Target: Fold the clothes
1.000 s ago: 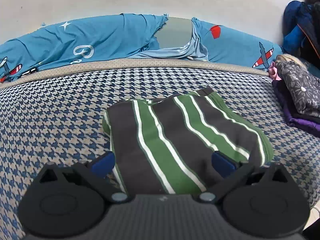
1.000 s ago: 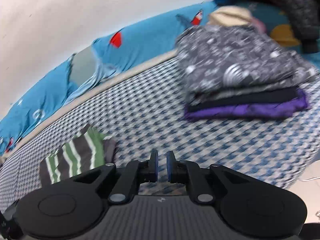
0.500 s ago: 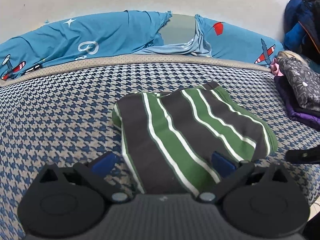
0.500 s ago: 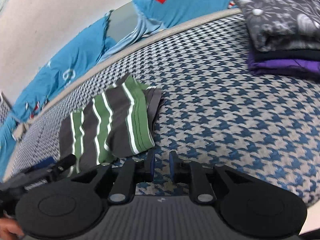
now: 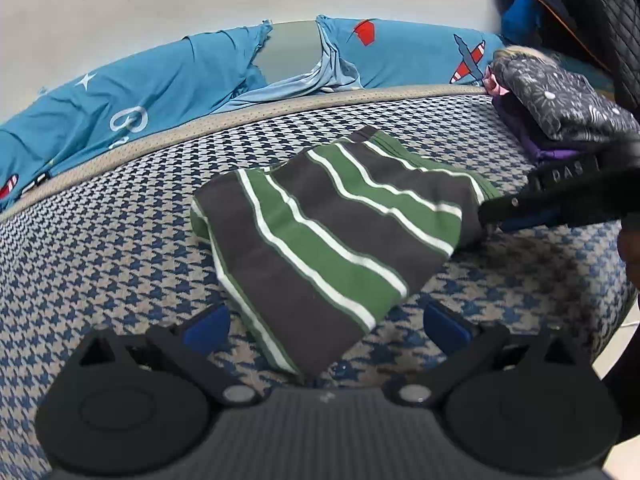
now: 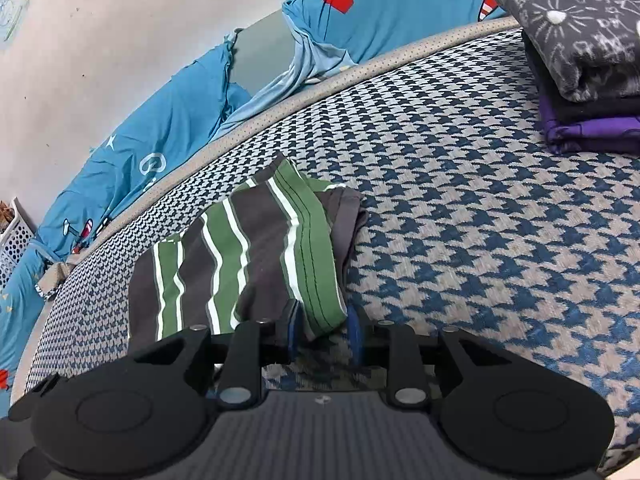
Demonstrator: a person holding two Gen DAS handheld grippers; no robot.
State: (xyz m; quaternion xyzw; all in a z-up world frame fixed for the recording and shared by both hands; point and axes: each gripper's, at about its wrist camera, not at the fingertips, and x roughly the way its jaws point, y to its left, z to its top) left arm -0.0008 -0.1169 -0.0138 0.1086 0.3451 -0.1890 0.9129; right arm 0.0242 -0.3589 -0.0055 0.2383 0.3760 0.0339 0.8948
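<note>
One striped garment (image 5: 332, 236), dark grey and green with thin white lines, lies folded into a compact packet on the houndstooth bed cover (image 5: 100, 248), near the middle. It looks like light, soft knit cloth, so I judge it will sag and slide open if only one layer is taken; the better hold is at a corner where all layers meet. The right gripper (image 6: 323, 330) has its fingers a little apart around the near green corner of the packet, not yet pressed on it. The left gripper (image 5: 324, 326) is wide apart, and the near corner of the packet lies between its fingers. A stack of folded clothes (image 6: 580, 52) rests well apart at the right. A white perforated basket (image 6: 16, 236) shows at the far left; its contents I cannot tell.
</note>
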